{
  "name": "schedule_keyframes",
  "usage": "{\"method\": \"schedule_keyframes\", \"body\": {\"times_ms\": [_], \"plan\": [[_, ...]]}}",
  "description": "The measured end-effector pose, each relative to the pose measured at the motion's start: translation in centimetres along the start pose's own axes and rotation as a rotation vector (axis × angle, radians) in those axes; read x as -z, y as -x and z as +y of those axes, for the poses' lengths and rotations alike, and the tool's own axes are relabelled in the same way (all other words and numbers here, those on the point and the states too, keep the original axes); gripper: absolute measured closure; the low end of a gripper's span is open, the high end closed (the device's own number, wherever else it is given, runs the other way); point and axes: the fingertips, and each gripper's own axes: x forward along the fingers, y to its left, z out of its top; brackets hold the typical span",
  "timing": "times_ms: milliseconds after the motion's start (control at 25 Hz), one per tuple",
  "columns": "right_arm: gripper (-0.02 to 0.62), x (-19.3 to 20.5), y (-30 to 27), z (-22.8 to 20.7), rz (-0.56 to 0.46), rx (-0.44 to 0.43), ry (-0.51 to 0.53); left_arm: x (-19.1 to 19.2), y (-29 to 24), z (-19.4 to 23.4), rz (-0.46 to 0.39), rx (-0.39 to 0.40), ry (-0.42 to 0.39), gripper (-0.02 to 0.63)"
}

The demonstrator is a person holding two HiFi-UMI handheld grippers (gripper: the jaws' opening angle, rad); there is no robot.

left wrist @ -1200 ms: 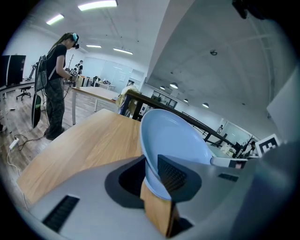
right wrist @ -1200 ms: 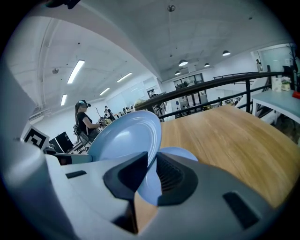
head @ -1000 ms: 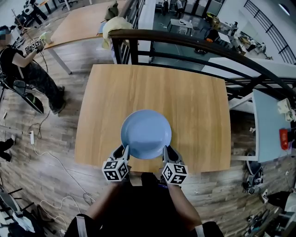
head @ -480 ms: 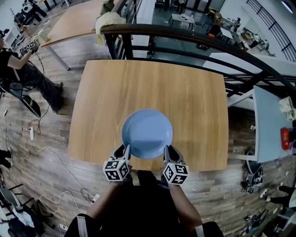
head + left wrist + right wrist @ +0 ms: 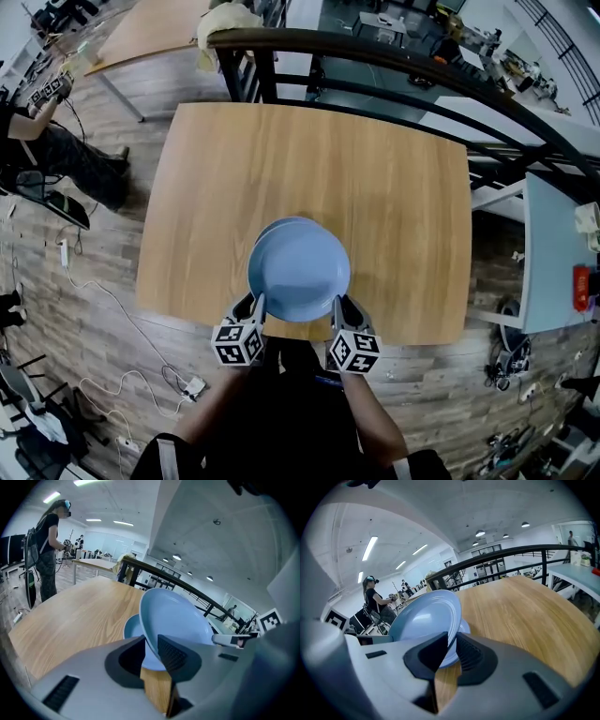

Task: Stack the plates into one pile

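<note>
We find the left gripper (image 5: 253, 305) and right gripper (image 5: 337, 307) each clamped on a side rim of one blue plate (image 5: 298, 270), held over a second blue plate (image 5: 270, 228) that lies on the wooden table (image 5: 394, 178). Whether the two touch, we cannot tell. Count: two plates, two grippers. Both plates sit by the table's near edge. Wood runs wide left, right and far, to a dark railing (image 5: 394, 61). A plank floor (image 5: 94, 272) surrounds the table.
</note>
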Motion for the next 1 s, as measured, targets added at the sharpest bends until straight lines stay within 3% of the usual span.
{"method": "schedule_keyframes", "body": {"times_ms": [560, 1000], "plan": [[0.525, 2.7, -3.4, 0.8, 0.087, 0.015, -0.008, 2.2, -1.6, 3.7, 0.072, -0.031, 0.036, 0.509], [0.526, 3.3, -5.1, -0.4, 0.125, 0.062, -0.025, 2.7, -4.3, 4.3, 0.129, -0.015, 0.048, 0.509]]}}
